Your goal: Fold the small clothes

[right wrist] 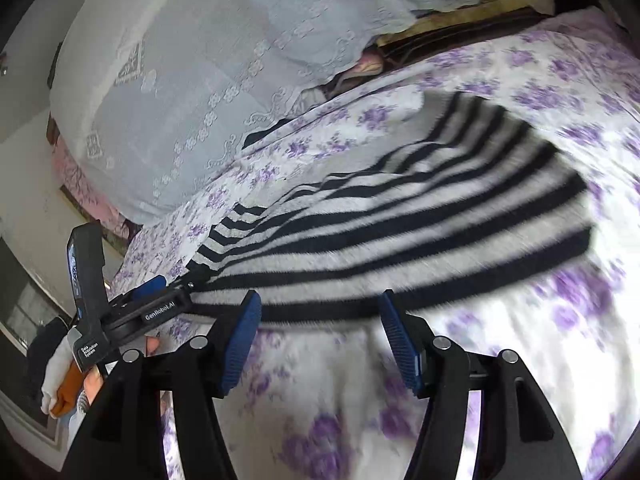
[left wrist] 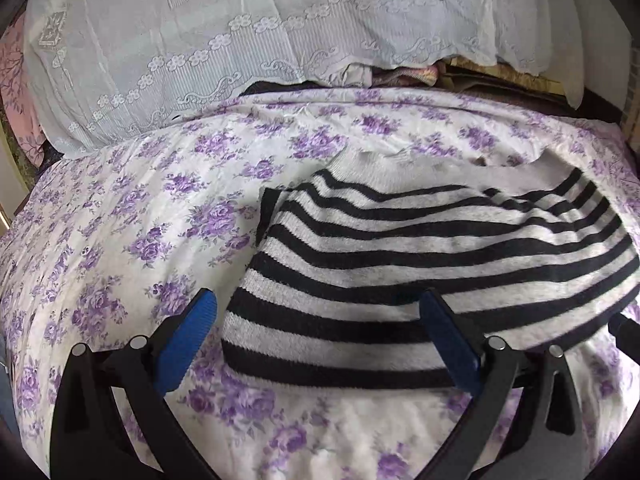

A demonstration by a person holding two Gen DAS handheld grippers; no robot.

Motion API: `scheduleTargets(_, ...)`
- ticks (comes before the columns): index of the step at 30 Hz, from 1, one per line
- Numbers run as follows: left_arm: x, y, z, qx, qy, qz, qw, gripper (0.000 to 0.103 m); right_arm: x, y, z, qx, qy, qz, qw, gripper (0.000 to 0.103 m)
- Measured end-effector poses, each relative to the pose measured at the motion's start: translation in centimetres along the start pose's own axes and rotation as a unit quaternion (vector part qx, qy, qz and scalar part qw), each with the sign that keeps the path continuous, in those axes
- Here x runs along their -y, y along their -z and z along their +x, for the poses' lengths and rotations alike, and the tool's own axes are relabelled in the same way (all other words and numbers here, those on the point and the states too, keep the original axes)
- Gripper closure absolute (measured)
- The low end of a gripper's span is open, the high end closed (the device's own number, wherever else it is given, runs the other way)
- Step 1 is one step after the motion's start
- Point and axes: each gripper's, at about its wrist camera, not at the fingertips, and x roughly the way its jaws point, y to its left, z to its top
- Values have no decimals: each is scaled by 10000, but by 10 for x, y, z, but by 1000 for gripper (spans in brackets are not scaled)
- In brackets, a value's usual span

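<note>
A black-and-white striped knit garment (left wrist: 420,248) lies spread on the purple-flowered bedsheet (left wrist: 120,220). My left gripper (left wrist: 320,316) stands wide open over the garment's near left corner. Its left pad (left wrist: 192,336) is over bare sheet and its right pad (left wrist: 448,336) is over the stripes. In the right wrist view the same garment (right wrist: 400,216) lies ahead, blurred. My right gripper (right wrist: 320,320) is open at the black near hem, and its pads do not press on the cloth. The left gripper's housing (right wrist: 160,312) shows at the garment's left corner.
A white lace cover (left wrist: 240,40) drapes over a tall pile at the back of the bed, with folded fabrics (left wrist: 400,74) peeking out below it. Pink cloth (left wrist: 16,80) hangs at the far left. A person's hand (right wrist: 92,380) holds the left tool.
</note>
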Motion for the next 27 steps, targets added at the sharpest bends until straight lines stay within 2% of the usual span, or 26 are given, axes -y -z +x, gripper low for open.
scheduleTargets(7,18,9,-17,49,146,184,9997,4,36,13,-25,119,132,664,9976,28)
scheduleTargets(11,33,4,-15,33,119,297,9995,4,64,14,-23,201,56,1345,9907,28)
scheduleTargets(14,39,-4,-10,23,224,238,9995,4,71,11,-22,364,-5,1502,9880,28)
scheduleTargets(18,50,-11,9,-118,149,224,9996,4,84,-2,-14,545,-52,1821,9817,28)
scheduleTargets(21,55,-5,24,-211,45,336,9992,4,88,-11,-6,618,40,1882,9802,28)
scheduleTargets(27,50,0,31,-294,191,209,9992,4,88,-33,18,696,421,1821,9799,28)
